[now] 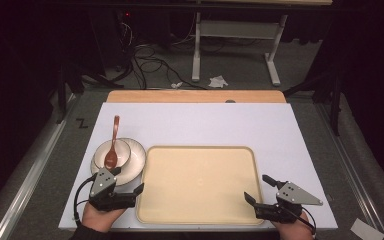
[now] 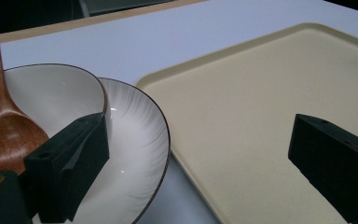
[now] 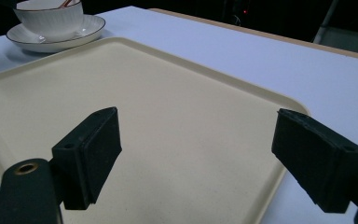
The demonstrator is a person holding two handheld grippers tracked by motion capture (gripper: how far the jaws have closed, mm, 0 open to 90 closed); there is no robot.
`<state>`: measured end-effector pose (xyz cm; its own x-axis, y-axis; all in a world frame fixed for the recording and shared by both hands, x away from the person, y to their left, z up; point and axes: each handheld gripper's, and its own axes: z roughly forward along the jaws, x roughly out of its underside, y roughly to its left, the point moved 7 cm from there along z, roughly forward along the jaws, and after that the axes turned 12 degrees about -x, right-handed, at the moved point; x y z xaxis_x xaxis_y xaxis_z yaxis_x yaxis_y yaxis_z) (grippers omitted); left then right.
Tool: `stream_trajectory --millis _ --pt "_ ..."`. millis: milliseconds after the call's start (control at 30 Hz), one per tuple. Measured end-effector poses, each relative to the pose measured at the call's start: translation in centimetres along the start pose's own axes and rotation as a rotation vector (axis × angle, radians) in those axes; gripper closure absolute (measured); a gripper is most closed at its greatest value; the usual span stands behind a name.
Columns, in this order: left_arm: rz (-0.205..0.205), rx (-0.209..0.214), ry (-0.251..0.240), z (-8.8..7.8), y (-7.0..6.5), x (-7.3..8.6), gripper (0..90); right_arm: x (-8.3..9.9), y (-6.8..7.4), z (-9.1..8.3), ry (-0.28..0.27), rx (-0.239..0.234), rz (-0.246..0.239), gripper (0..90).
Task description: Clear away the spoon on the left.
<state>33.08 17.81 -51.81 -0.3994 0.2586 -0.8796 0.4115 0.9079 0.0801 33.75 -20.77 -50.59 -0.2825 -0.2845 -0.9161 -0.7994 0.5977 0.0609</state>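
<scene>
Two grippers sit low at the near edge of the white-covered table (image 1: 190, 122), one on each side of the flat cream-yellow plastic tray (image 1: 198, 183). The left gripper (image 1: 128, 182) has its jaws spread wide, held by a hand (image 1: 100, 216) coming in from the near side; one jaw is over the near rim of the white ribbed saucer (image 1: 136, 161), the other at the tray's left edge. The right gripper (image 1: 259, 189) is also spread wide, gripped by the other hand (image 1: 294, 226), jaws angled towards the far left over the tray's near right corner.

From the high view, the small white ribbed bowl (image 1: 121, 151) rests on the saucer at the left, just beside the tray, with the brown wooden spoon (image 1: 113, 143) standing in it, handle leaning over the far rim.

Up close, the left gripper view adds the thin dark line along the saucer (image 2: 140, 135) rim and the spoon (image 2: 7, 133) blade lying inside the bowl (image 2: 58, 95), with one jaw over the saucer and the other over the tray (image 2: 242, 107). Nothing is pinched.

Switching to the right gripper view, the bowl (image 3: 51, 18) and saucer (image 3: 86, 29) sit far off at the tray's (image 3: 177, 126) opposite corner, and the bowl's side profile shows, its jaws wide over bare tray.
</scene>
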Motion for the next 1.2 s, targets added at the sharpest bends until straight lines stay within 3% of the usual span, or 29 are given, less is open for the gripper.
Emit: stream_trajectory --millis 233,567,900,933,1067,1100,1133,1200 --pt "-0.048 -0.034 -0.008 -0.3 1.8 -0.1 5.8 0.0 0.0 0.0 0.0 -0.001 0.0 16.9" --pt "-0.068 -0.064 -0.019 -0.6 3.2 -0.2 6.6 0.0 0.0 0.0 0.001 -0.001 0.0 16.9" --pt "-0.139 -0.147 -0.046 -1.8 7.1 -0.2 9.1 0.0 0.0 0.0 -0.001 -0.003 -0.004 16.9" --pt "-0.154 -0.162 -0.045 -2.0 8.0 -0.1 12.5 0.0 0.0 0.0 -0.001 -0.003 -0.004 16.9" --pt "-0.175 -0.191 -0.048 -2.3 9.3 0.2 21.3 0.0 0.0 0.0 -0.001 -0.003 -0.004 16.9" --pt "-0.178 -0.2 -0.045 -2.5 9.7 0.3 25.9 0.0 0.0 0.0 -0.001 -0.004 -0.004 16.9" --pt "-0.182 -0.213 -0.046 -2.6 10.1 0.4 39.4 0.0 0.0 0.0 -0.001 -0.005 -0.005 16.9" --pt "-0.206 -0.244 -0.048 -3.1 11.5 0.7 50.0 0.0 0.0 0.0 -0.001 -0.005 -0.005 16.9"
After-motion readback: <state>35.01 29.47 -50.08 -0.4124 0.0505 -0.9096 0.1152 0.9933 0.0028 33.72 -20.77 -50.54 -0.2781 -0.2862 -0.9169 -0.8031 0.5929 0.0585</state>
